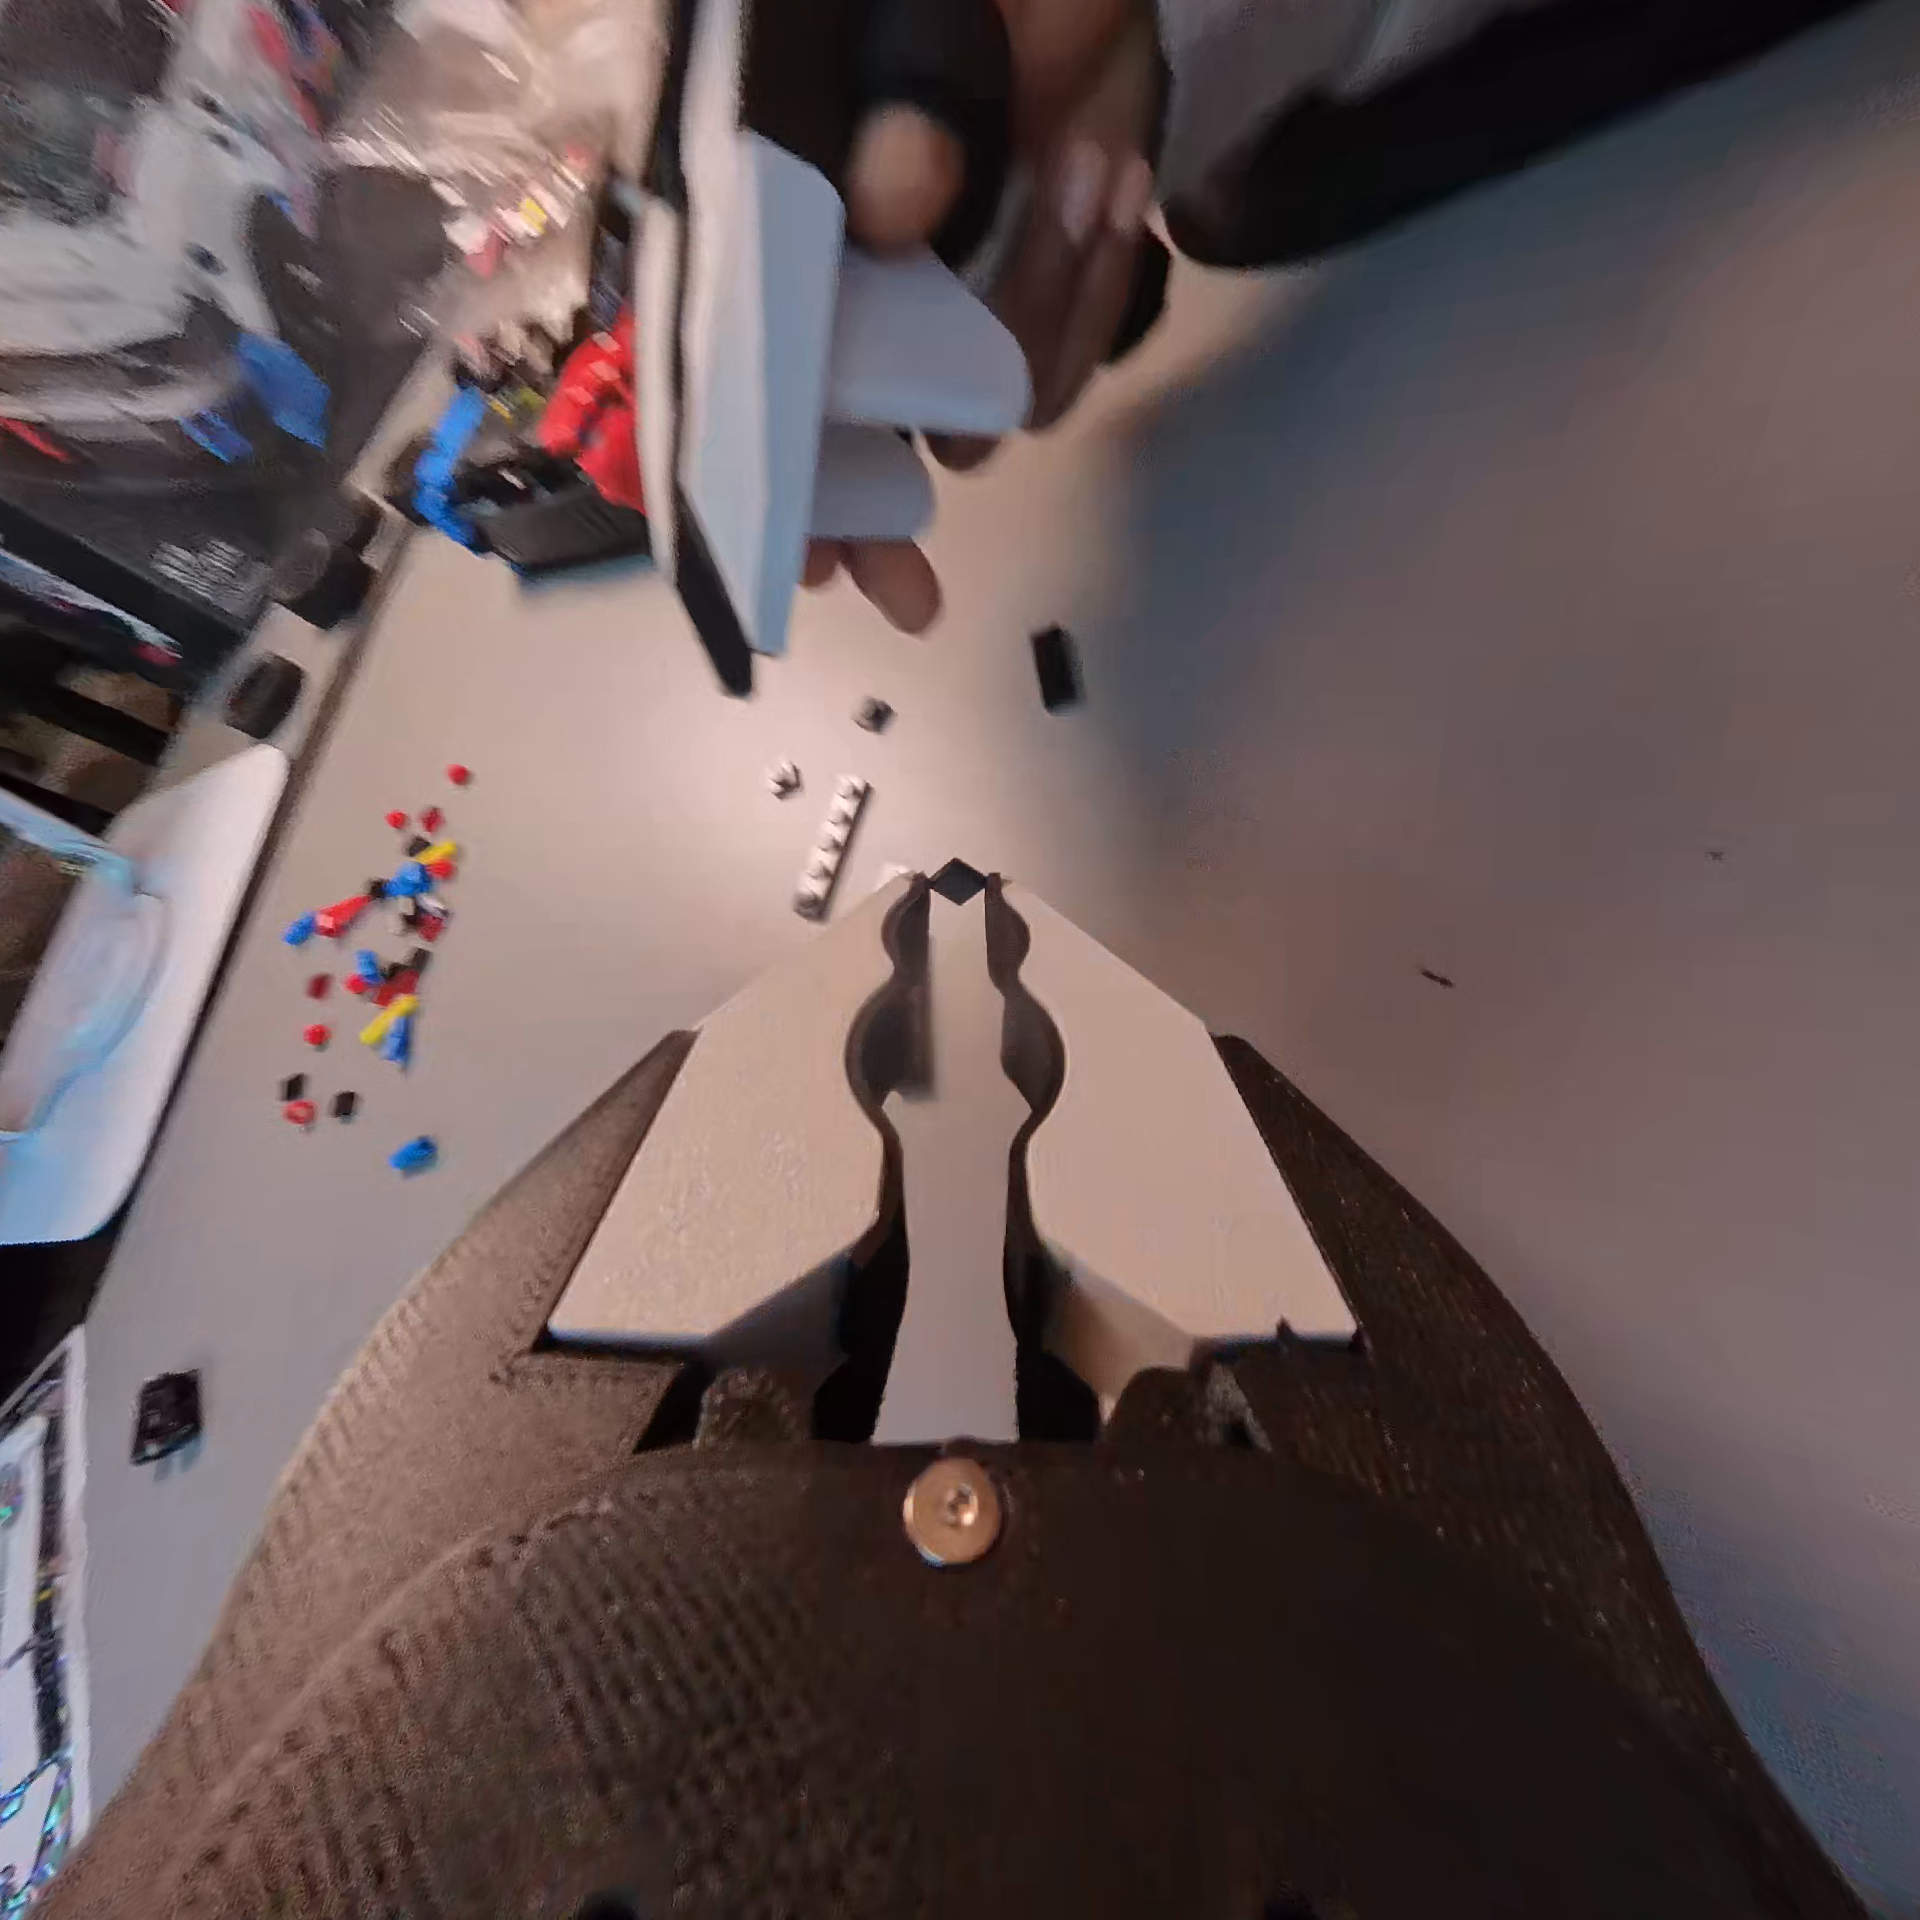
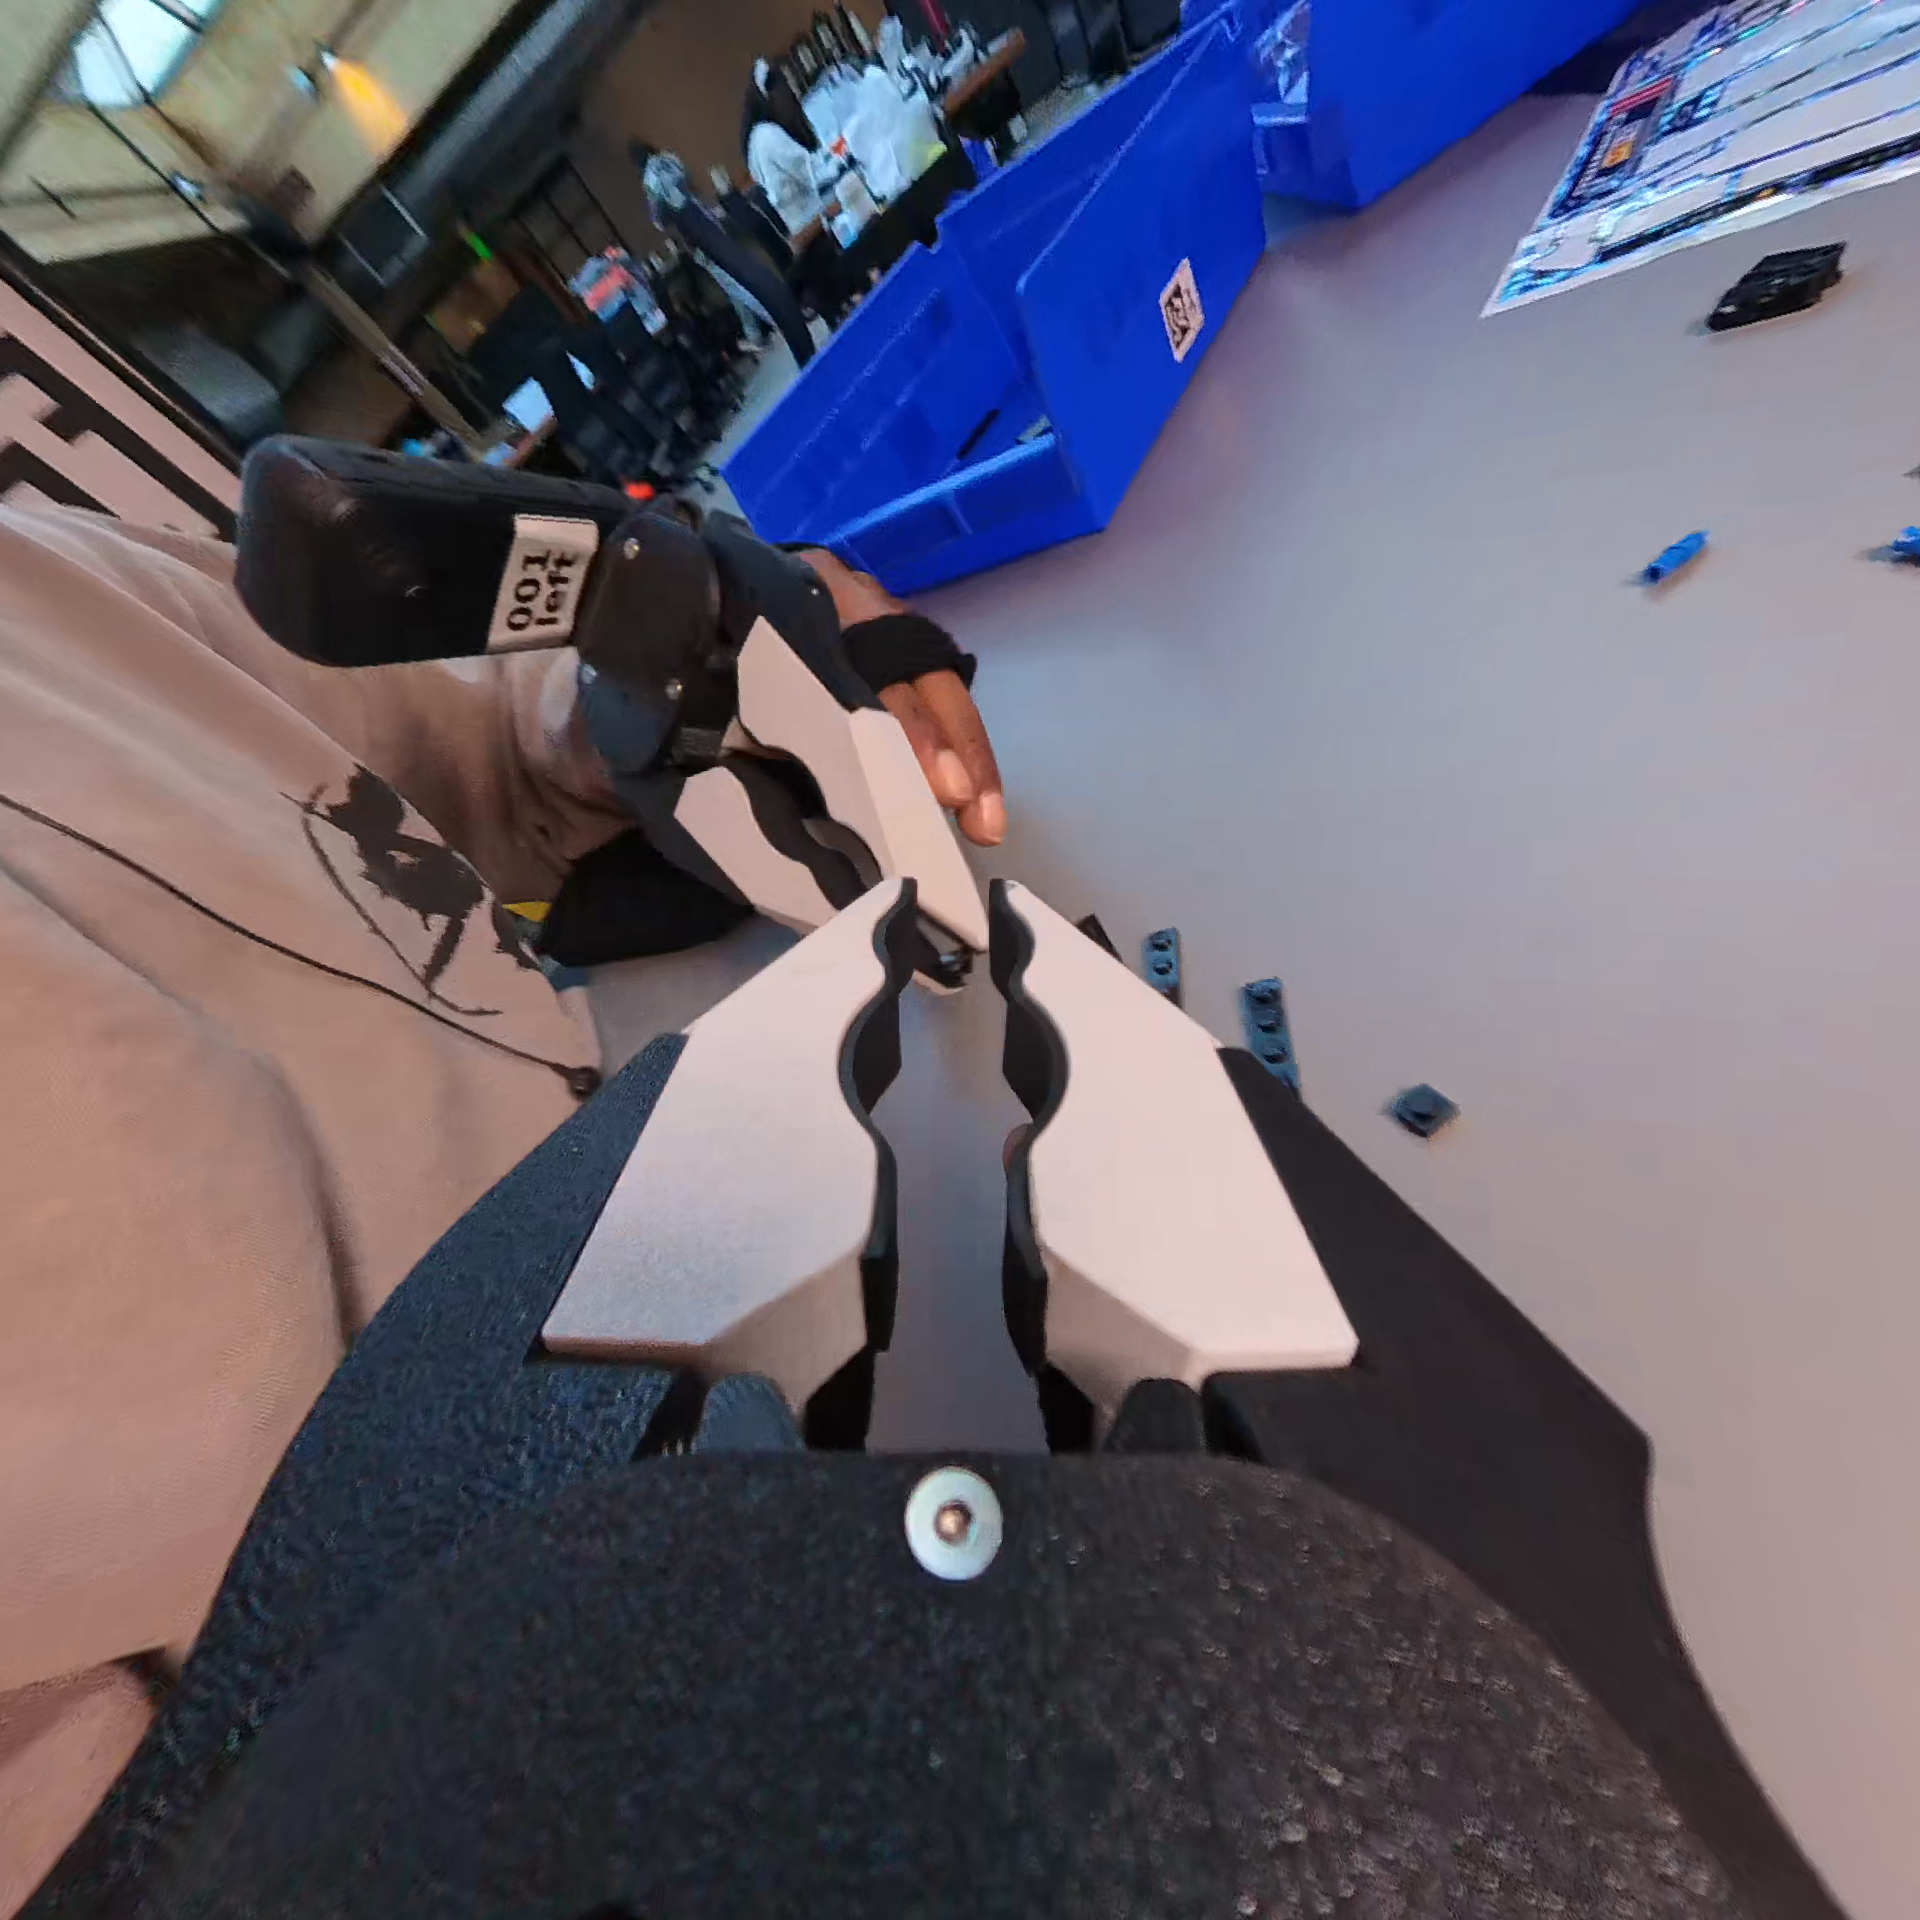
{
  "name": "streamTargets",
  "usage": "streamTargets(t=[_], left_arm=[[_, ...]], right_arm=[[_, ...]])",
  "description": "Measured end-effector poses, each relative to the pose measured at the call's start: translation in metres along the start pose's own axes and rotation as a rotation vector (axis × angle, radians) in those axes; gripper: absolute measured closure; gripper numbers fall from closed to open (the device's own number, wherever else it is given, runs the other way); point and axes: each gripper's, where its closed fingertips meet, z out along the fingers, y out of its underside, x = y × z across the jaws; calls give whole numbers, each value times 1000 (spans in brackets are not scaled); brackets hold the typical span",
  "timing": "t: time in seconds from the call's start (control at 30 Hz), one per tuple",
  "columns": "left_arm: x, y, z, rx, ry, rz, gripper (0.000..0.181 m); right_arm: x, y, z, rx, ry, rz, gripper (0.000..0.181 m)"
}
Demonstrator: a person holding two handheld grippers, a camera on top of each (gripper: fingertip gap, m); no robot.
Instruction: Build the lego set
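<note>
A tiny black brick (image 1: 957, 884) is pinched at the very tips of the left claw (image 1: 957, 888), just above the grey table (image 1: 1455, 727). The right claw (image 2: 951, 902) is held a little open, with nothing seen in it, and its tips are near the left claw's tips. The brick is probably very light, hard and smooth, so it could easily slip or twist out; it is best gripped on its flat sides, not its corners. In the left wrist view a long grey plate (image 1: 831, 847) is seen lying just beside the tips, and a pile of red, blue and yellow bits (image 1: 384, 951) lies farther off. In the right wrist view the held brick is mostly hidden, but big blue bins (image 2: 1039, 343) and a printed sheet (image 2: 1714, 135) can be seen.
</note>
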Motion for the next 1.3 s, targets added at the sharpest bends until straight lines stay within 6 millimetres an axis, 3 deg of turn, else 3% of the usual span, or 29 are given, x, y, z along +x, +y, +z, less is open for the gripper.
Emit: streamTargets(t=[0.03, 0.1, 0.33, 0.63, 0.73, 0.8, 0.93, 1.03, 1.17, 1.3], left_arm=[[9, 11, 5, -76, 55, 0, 173], [18, 25, 10, -176, 119, 0, 173], [18, 27, 12, -281, 261, -146, 172], [18, 23, 14, -289, 305, -246, 162], [10, 18, 5, -234, 277, -291, 161], [-5, 18, -2, -183, 207, -344, 160], [-67, 25, -20, 43, -108, -591, 146], [-96, 31, -37, 236, -218, -811, 140], [-111, 34, -46, 283, -311, -804, 138], [-107, 32, -43, 261, -351, -725, 139]], right_arm=[[7, 1, -4, -18, 48, -32, 170], [13, -1, -11, -19, 95, -75, 170], [15, -8, -24, 13, 132, -91, 170], [16, -12, -32, 34, 167, -107, 171], [18, -12, -32, 30, 190, -120, 171], [25, -13, -33, 24, 242, -152, 171], [54, -19, -29, -82, 411, -243, 170], [81, -31, -21, -196, 513, -346, 171], [125, -43, -2, -391, 566, -432, 173], [173, -47, 14, -531, 587, -456, 173]])
